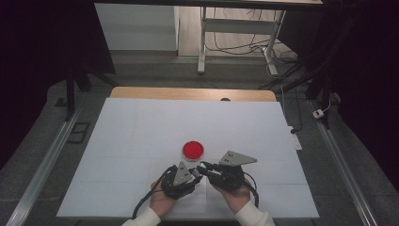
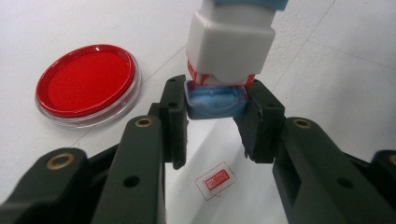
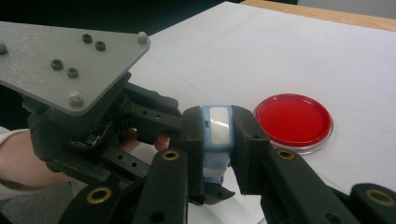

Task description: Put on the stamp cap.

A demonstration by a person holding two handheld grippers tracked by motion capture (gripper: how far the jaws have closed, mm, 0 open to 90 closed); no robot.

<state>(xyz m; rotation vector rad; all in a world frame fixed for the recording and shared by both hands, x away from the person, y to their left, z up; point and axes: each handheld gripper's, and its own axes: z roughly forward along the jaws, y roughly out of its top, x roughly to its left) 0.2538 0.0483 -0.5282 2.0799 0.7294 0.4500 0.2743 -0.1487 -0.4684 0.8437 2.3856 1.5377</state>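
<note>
Both grippers meet low over the near middle of the white sheet [image 1: 141, 132], and each has its jaws closed on one end of the same stamp [image 2: 229, 42].

In the left gripper view, the left gripper [image 2: 215, 109] clamps the blue cap [image 2: 215, 101] at the stamp's lower end, one black pad on each side of it. The white body of the stamp rises above the cap, with a red band where the two meet and a blue top at the picture's upper edge.

In the right gripper view, the right gripper [image 3: 218, 135] grips the stamp's blue-and-white upper part between its pads, with the left gripper's grey plate [image 3: 70, 56] and a hand [image 3: 18, 163] just beyond it.

The stamp hangs above the sheet, held between the two tools and touching no surface. On the sheet right under it lies a small red rectangular print [image 2: 216, 180].

The ink pad [image 1: 193, 150], a round red dish with a clear rim, sits open on the sheet just beyond the grippers, near them but apart. In the high view it lies a little left of the right gripper's plate [image 1: 237, 158].
</note>
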